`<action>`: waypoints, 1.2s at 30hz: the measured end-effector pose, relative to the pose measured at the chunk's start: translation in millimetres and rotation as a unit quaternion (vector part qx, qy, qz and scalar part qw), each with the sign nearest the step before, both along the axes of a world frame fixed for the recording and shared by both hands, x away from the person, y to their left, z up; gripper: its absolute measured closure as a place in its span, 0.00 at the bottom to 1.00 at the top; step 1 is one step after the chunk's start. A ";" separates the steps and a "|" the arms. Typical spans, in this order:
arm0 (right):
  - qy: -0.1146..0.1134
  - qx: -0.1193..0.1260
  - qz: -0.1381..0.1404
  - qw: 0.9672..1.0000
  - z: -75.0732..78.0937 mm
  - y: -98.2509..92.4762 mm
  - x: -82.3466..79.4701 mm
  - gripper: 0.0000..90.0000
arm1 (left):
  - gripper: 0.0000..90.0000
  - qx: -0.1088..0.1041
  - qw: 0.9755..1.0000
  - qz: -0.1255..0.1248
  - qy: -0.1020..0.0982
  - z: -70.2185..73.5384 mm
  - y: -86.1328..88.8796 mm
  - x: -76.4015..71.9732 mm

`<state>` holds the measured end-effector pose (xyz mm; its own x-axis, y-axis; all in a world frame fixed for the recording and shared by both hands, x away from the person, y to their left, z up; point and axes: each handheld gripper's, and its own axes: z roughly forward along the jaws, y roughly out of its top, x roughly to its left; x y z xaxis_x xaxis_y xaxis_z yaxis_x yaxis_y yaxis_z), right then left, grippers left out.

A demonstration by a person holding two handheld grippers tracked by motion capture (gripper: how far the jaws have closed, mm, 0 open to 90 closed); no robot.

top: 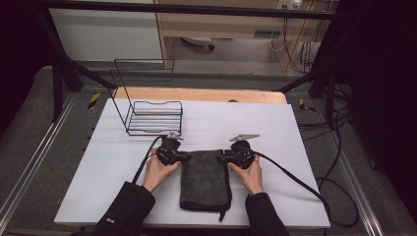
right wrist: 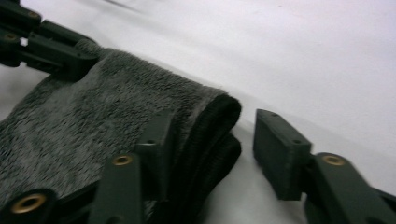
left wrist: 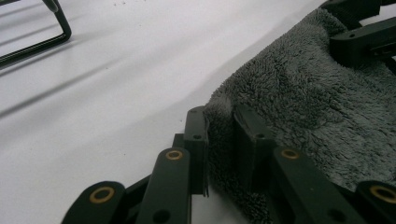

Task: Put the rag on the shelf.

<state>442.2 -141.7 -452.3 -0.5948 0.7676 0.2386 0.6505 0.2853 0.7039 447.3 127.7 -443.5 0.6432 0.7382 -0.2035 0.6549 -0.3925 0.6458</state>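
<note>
High view: you are gripping the folded grey towel [top: 205, 179] between your left tongs [top: 185, 156]; your right tongs [top: 220, 157] are gaping around its other corner, not yet clamped.

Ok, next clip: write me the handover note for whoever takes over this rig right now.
Left tongs: shut on the far left corner of the folded dark grey terry towel, pile pinched between the jaws.
Right tongs: open, straddling the towel's far right corner, one jaw on top of the cloth, the other clear of it on the white tabletop.
Towel lies folded flat at the near edge; black wire rack stands far left, nothing in it.
Done: towel folded, left corner gripped.
Left: probably close the right tongs, then lift or fold again.
</note>
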 end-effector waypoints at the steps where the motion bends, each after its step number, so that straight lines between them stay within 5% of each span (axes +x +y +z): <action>1: 0.001 0.002 0.003 1.000 -0.5 0.5 -0.7 0.64 | 0.83 0.000 1.000 -0.001 0.000 0.0 0.2 0.2; 11: 0.047 0.024 0.002 0.999 2.6 0.7 1.2 0.83 | 0.87 -0.004 1.000 0.002 0.002 1.2 -0.2 -0.4; 17: 0.057 0.033 0.001 0.998 6.7 -1.1 0.4 0.86 | 0.89 -0.016 1.000 0.000 0.006 3.2 3.0 0.2; 27: 0.021 0.064 0.007 0.998 27.1 -5.2 -14.4 0.87 | 0.89 -0.051 0.998 -0.003 -0.027 22.9 12.7 -12.0; 36: -0.016 0.082 0.016 0.996 37.9 -5.9 -28.9 0.87 | 0.89 -0.060 0.996 -0.003 -0.058 34.6 18.1 -27.5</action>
<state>413.3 -147.5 -414.4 -0.6284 0.6997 0.3399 0.6188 0.1850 0.7634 419.7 145.8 -408.9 0.6714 0.7097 -0.2133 0.5706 -0.3113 0.7599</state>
